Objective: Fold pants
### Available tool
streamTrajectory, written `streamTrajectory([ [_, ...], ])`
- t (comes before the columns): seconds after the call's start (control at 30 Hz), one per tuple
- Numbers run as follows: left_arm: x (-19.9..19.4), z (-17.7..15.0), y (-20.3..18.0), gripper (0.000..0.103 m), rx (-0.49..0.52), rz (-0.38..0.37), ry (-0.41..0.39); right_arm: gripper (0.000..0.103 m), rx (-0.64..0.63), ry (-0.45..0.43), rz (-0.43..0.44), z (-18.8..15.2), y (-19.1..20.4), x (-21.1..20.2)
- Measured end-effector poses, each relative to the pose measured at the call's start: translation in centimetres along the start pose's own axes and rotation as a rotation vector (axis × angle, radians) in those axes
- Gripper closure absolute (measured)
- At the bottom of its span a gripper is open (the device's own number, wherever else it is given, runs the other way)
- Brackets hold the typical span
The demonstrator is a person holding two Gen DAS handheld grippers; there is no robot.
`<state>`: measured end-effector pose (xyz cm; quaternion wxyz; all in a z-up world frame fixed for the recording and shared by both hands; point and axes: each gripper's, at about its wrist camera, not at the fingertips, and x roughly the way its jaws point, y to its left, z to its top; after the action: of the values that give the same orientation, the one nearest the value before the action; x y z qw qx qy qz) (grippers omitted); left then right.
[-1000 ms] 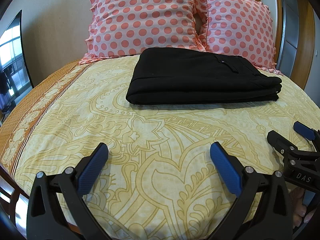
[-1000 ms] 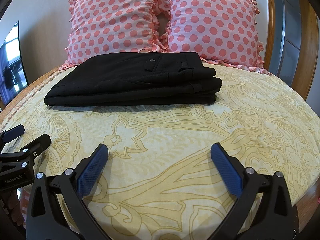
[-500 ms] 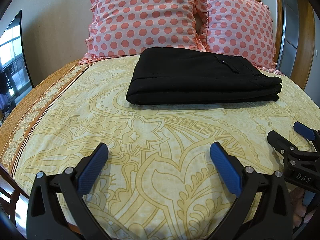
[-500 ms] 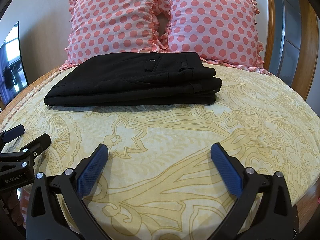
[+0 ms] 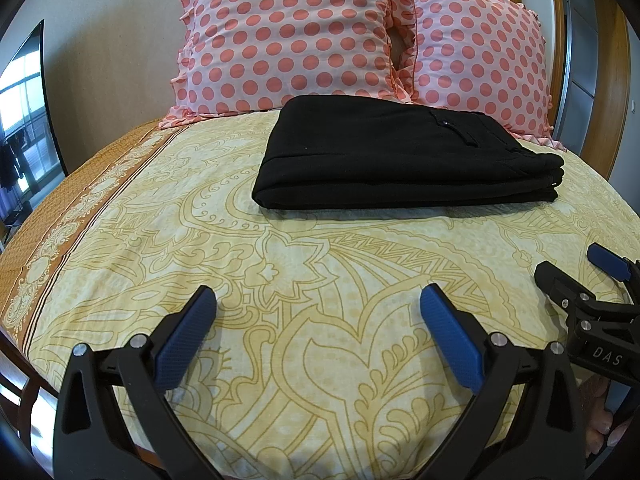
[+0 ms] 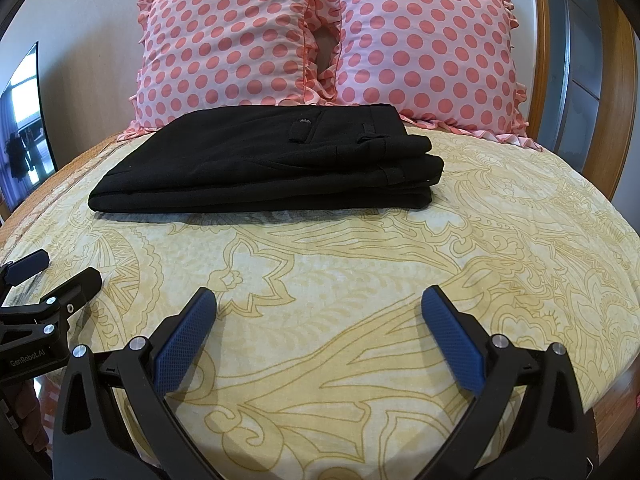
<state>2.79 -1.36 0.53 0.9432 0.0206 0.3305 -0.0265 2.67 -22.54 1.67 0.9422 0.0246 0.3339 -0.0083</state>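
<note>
Black pants (image 5: 400, 156) lie folded in a flat stack on the yellow patterned bedsheet (image 5: 280, 280), just in front of the pillows; they also show in the right wrist view (image 6: 272, 164). My left gripper (image 5: 318, 300) is open and empty, well short of the pants, over the sheet near the bed's front. My right gripper (image 6: 319, 300) is open and empty too, at a similar distance. The right gripper shows at the right edge of the left wrist view (image 5: 576, 268), and the left gripper at the left edge of the right wrist view (image 6: 56, 268).
Two pink polka-dot pillows (image 5: 288, 36) (image 6: 424, 48) stand against the wall behind the pants. A wooden headboard frame (image 6: 624, 100) curves at the right. A dark TV screen (image 5: 24, 120) is on the left wall. The bed's orange border (image 5: 60, 224) runs along the left.
</note>
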Motion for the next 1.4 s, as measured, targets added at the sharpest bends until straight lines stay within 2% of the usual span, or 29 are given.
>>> streamTrajectory([
  [1.4, 0.15, 0.30, 0.41, 0.002, -0.005, 0.001, 0.015, 0.001, -0.001, -0.001, 0.001, -0.01, -0.04, 0.06],
])
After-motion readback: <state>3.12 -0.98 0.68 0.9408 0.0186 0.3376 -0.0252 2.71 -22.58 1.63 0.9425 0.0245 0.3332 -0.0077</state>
